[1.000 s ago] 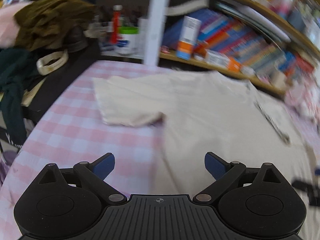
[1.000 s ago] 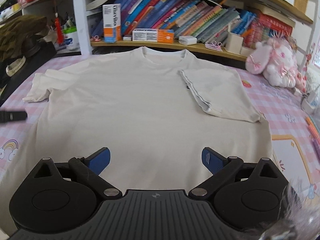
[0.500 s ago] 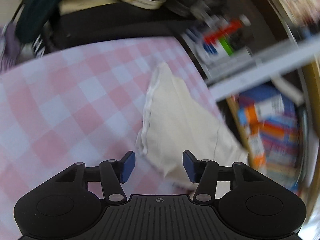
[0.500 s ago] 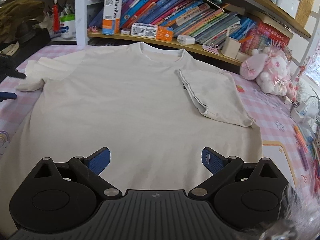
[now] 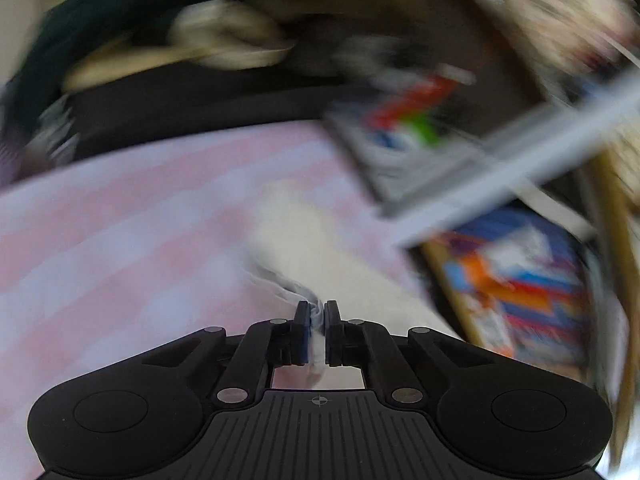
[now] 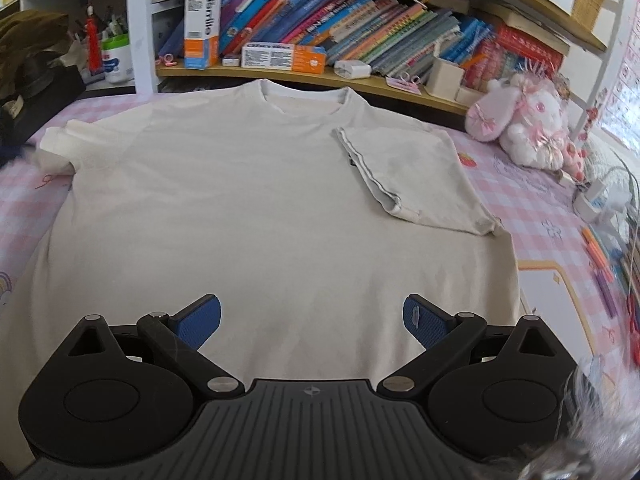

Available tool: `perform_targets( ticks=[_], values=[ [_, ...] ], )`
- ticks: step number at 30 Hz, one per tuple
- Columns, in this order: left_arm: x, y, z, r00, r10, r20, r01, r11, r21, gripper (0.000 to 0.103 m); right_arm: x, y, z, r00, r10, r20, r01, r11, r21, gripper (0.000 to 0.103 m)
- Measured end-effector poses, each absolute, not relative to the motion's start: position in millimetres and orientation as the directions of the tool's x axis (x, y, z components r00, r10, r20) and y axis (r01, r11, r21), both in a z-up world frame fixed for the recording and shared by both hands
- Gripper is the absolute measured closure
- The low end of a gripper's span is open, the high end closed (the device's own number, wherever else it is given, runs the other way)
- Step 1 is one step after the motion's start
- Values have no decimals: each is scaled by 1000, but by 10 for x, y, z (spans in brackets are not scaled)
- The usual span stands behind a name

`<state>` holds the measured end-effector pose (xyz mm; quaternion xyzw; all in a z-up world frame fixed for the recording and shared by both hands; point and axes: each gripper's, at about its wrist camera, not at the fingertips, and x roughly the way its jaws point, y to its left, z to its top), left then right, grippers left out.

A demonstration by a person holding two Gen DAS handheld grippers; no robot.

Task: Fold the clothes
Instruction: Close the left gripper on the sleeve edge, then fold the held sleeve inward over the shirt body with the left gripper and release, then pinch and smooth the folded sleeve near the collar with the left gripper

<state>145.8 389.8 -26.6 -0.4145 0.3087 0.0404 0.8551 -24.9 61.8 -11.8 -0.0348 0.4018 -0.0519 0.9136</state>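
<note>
T-shirt (image 6: pixel 248 208): lay flat on the pink checked cloth (image 6: pixel 532 216), ahead of the right fingers; one sleeve (image 6: pixel 416 176) was folded inward.
Left gripper (image 5: pixel 317 322): clamped tight on a bunched edge of the other sleeve (image 5: pixel 304 248).
Right gripper (image 6: pixel 312 318): jaws spread wide, holding nothing, over the shirt's lower part.
Blur: the left view was smeared; shelf items were unreadable.
Edges: hem hidden behind the right gripper; bookshelf (image 6: pixel 360 80) just beyond the collar.

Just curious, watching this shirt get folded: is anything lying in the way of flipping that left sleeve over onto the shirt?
Nothing visible blocks it. The left claw is shut on the left sleeve, and the front of the cream T-shirt lies bare. The right sleeve is already folded in on the far side. The right claw hovers open over the hem.
</note>
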Motion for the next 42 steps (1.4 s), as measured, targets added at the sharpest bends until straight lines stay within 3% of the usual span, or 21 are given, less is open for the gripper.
perform_targets(
  ticks=[4,7,9,11,13,14,16,19,24,25,26,27,28,33,35,37,40,42],
  values=[
    [1669,3157,131,772,-370,-516,78,862,-500,98,-239,565,-129,668,-124,-733,82,992,-93,4],
    [1632,2400,81,645,-459,-610,392,885,-252,91,-227,534,-137,668,-123,-734,88,992,-86,4],
    [1575,1997,-142,549,-453,-702,542,832,-114,85,-218,523,-149,663,-120,-739,89,993,-82,4],
    [1533,1844,-333,514,-388,-765,569,822,-34,73,-211,513,-163,659,-118,-743,88,993,-80,4],
    [1497,1918,-398,531,-348,-773,525,851,-23,62,-213,492,-173,657,-119,-745,89,993,-80,4],
    [1476,2051,-373,545,-367,-754,491,868,-67,49,-213,476,-181,654,-120,-747,92,993,-78,4],
    [1447,2380,-298,598,-394,-697,393,903,-174,37,-207,434,-206,646,-121,-754,104,992,-70,4],
    [1523,2738,-265,669,-359,-650,218,932,-290,37,-191,375,-248,632,-118,-766,119,991,-54,4],
    [1788,2702,-341,666,-262,-698,174,965,-196,42,-195,376,-285,626,-99,-773,96,994,-49,4],
    [1829,2641,-362,658,-256,-708,193,966,-170,55,-200,378,-288,626,-96,-774,90,995,-50,4],
    [1848,2583,-369,651,-253,-716,212,966,-148,87,-206,376,-292,626,-95,-774,87,995,-51,4],
    [1866,2525,-376,644,-249,-723,230,965,-127,99,-214,364,-296,625,-95,-774,88,995,-51,4],
    [1901,2461,-371,637,-255,-727,250,961,-118,101,-222,344,-301,624,-96,-776,92,995,-49,4],
    [2311,2060,-176,595,-430,-679,355,899,-258,100,-283,183,-351,613,-112,-782,144,989,-29,4],
    [2491,1890,-105,561,-504,-656,397,860,-321,88,-297,122,-378,601,-121,-790,169,985,-22,4],
    [2677,1770,-76,494,-591,-638,428,804,-413,82,-308,70,-401,588,-127,-799,190,982,-16,4],
    [2713,1978,-6,555,-578,-598,398,816,-419,69,-348,29,-392,595,-133,-793,197,980,-16,4],
    [2737,2154,-90,572,-524,-631,350,852,-390,67,-379,-9,-394,595,-139,-792,200,980,-22,4]
  ],
)
